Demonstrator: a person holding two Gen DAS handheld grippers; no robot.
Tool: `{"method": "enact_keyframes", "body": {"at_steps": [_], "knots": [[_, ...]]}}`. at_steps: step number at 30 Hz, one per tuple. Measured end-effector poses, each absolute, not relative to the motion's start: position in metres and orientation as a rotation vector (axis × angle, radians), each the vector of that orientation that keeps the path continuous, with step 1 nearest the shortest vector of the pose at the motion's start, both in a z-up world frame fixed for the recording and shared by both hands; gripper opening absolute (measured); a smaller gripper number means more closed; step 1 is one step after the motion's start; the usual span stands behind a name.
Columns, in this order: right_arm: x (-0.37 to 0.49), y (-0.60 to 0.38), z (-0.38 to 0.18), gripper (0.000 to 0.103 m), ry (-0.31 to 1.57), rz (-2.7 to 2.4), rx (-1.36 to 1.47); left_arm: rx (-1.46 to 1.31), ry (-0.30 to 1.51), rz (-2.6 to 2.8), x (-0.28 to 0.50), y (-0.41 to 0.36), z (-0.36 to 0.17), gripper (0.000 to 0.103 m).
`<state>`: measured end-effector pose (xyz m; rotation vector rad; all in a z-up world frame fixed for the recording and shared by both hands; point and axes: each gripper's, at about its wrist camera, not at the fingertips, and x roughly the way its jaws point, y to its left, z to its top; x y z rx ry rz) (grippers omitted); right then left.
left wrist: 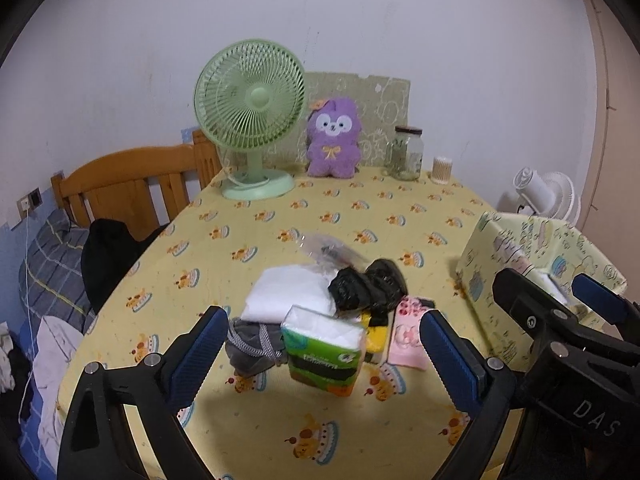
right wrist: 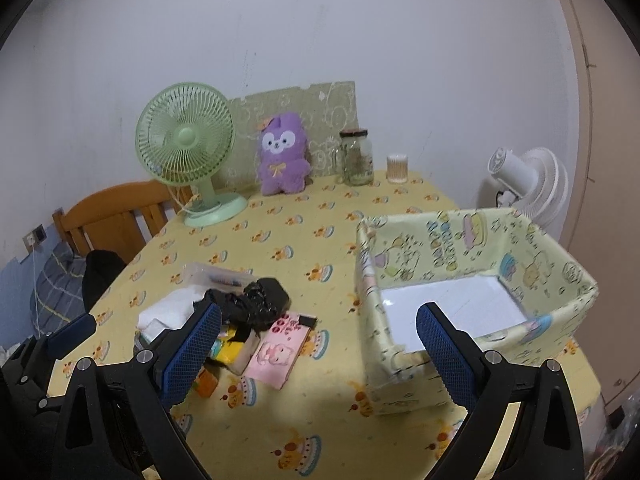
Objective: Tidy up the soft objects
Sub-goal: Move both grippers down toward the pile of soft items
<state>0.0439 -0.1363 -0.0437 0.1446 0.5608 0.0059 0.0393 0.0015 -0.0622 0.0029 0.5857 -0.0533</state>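
Note:
A heap of soft items lies mid-table: a green tissue pack (left wrist: 322, 350), a white folded cloth (left wrist: 292, 292), crumpled black bags (left wrist: 368, 286), a pink tissue pack (left wrist: 408, 338), a grey drawstring cloth (left wrist: 252, 346) and a clear pouch (left wrist: 324, 246). My left gripper (left wrist: 323, 318) hovers open just in front of the heap, holding nothing. To the right stands a yellow patterned fabric box (right wrist: 472, 240), with a bare white bottom. My right gripper (right wrist: 320, 312) is open and holds nothing, between the pink tissue pack (right wrist: 276, 354) and the box's near left corner.
At the back stand a green desk fan (left wrist: 250, 120), a purple plush toy (left wrist: 334, 138), a glass jar (left wrist: 408, 152) and a cotton-swab cup (left wrist: 442, 170). A wooden chair (left wrist: 128, 184) and a bed with clothes lie left; a white fan (right wrist: 524, 184) stands right.

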Motion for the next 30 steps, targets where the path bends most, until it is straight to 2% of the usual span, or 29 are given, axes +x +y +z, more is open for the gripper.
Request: {"method": "enact_keyframes", "body": {"at_steps": [10,24,30], "knots": [[0.053,-0.113,-0.056,0.099,0.568,-0.027,0.059,-0.016,0.644,-0.063,0.051,0.014,-0.084,0.097],[0.061,-0.085,-0.042,0.099,0.537,-0.003,-0.005,-0.025,0.652,-0.106,0.063,0.024,-0.082,0.097],[0.069,-0.072,-0.054,0.088,0.584,0.035,-0.001,-0.028,0.674,-0.106,0.066,0.03,-0.09,0.098]]}}
